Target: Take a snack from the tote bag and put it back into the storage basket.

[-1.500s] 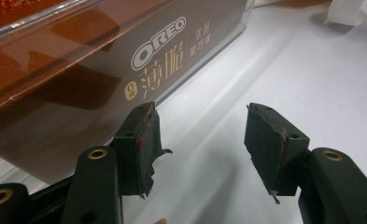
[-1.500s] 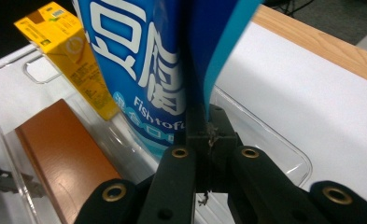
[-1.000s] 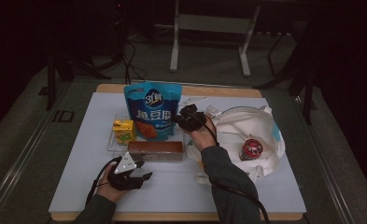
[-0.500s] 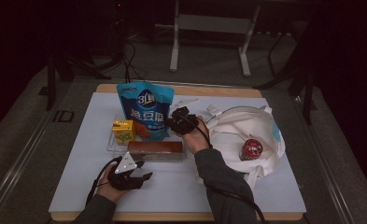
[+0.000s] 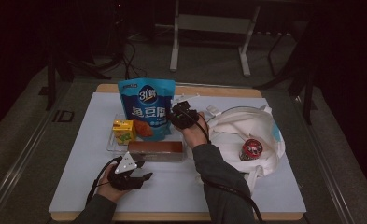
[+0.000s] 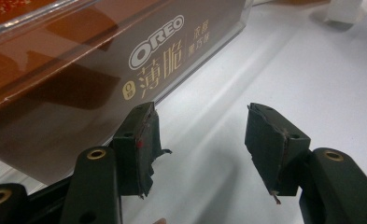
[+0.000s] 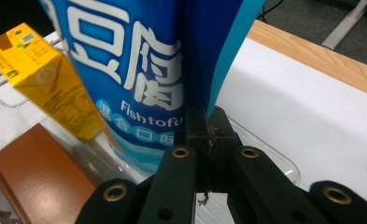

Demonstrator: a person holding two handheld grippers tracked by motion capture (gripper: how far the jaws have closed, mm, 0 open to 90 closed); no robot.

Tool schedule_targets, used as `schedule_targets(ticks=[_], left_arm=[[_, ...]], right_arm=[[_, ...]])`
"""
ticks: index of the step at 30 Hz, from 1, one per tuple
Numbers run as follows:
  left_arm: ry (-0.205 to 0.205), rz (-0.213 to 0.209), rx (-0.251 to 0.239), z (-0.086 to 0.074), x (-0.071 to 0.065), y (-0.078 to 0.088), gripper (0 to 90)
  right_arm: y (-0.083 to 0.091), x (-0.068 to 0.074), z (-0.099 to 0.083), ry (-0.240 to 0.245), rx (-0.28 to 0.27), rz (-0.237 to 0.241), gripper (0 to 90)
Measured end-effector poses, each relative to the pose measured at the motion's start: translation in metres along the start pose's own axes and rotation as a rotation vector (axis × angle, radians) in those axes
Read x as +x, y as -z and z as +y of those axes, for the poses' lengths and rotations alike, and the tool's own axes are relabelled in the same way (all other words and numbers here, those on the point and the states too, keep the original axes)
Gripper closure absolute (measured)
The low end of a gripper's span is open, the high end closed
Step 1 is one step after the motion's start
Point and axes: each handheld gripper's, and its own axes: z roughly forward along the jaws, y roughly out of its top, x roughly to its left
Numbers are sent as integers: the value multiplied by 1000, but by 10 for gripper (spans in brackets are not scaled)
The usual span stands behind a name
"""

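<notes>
High view looks forward, down over desk [image 5: 274,186]; gripper views sit close, low; all share brown box [image 5: 155,150], blue pouch [image 5: 146,109].

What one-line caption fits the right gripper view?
Right gripper shut on the blue fish tofu bag's edge, beside a yellow carton.

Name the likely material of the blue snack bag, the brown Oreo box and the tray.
Blue snack bag: glossy plastic film, judging by its sheen and thin flat edge seam. Brown Oreo box: probably coated cardboard, with sharp folded edges and a reflective face. Tray: clear hard plastic, see-through with a rounded rim.
</notes>
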Motion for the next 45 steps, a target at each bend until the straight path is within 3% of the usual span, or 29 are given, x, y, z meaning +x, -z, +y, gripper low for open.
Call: schedule_targets(ticks=[24,45], left_arm=[[3,-5,0,0,0,0,438],[5,1,-2,0,0,0,437]], right_arm=[[13,-6,-4,67,32,63,831],[60,-16,-10,118,3,76,810]])
